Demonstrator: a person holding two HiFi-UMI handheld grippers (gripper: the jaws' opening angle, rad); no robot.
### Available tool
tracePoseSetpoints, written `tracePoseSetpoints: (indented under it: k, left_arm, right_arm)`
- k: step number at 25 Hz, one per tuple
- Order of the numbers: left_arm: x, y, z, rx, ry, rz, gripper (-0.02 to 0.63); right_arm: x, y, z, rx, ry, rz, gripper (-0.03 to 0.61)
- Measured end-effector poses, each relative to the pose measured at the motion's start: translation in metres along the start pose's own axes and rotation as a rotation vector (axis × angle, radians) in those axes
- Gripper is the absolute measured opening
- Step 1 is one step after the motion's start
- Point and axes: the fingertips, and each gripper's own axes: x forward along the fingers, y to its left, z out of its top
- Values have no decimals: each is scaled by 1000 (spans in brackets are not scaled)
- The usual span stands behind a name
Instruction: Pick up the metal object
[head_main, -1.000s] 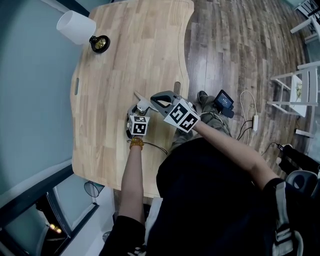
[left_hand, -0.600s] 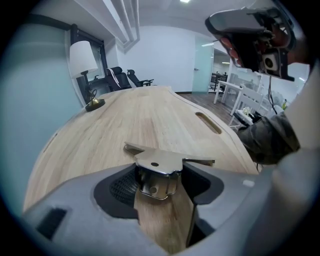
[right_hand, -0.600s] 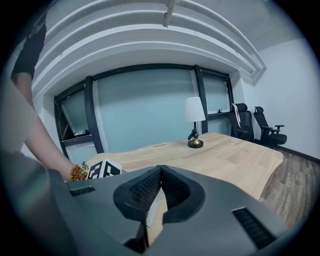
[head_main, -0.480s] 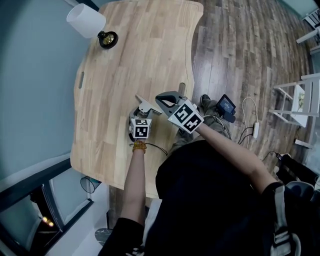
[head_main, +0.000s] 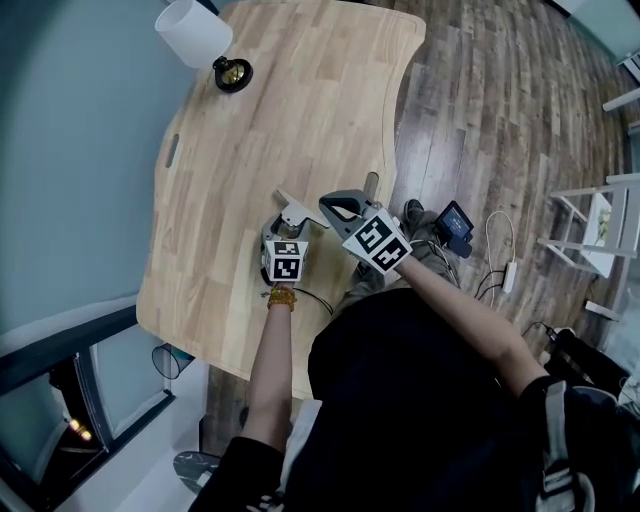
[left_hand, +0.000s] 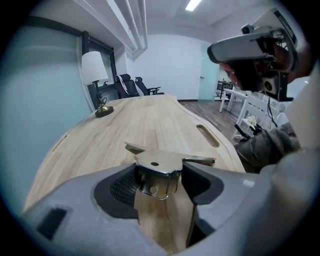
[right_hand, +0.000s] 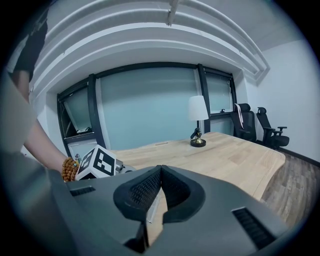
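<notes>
The metal object (left_hand: 159, 167) is a shiny folded bracket with a flat winged top plate. It sits between the pads of my left gripper (left_hand: 160, 176), which is shut on it just above the wooden table (head_main: 250, 130). From the head view the bracket (head_main: 296, 211) sticks out ahead of the left gripper (head_main: 286, 226) near the table's near right edge. My right gripper (head_main: 336, 205) hovers close beside it on the right. Its jaws are shut, tips touching with nothing between them (right_hand: 160, 172). It also looms at the upper right of the left gripper view (left_hand: 250, 47).
A lamp with a white shade (head_main: 195, 32) and a dark round base (head_main: 232, 74) stands at the table's far left corner. Cable slots (head_main: 172, 150) (head_main: 372, 186) are cut into the tabletop. Beyond the right edge are cables (head_main: 500, 270) and white chairs (head_main: 590, 215).
The head view has swung a little, so the table and lamp sit further right in the picture. Both grippers hold the same spot, and the left keeps its grip on the bracket.
</notes>
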Motion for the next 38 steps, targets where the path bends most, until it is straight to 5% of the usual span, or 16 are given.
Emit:
tracePoseSetpoints:
  k: [38]
  left_arm:
    - [-80,-4,92,-114,-278,116,276]
  right_arm:
    - [-9,-1,8,-4,-27,10,3]
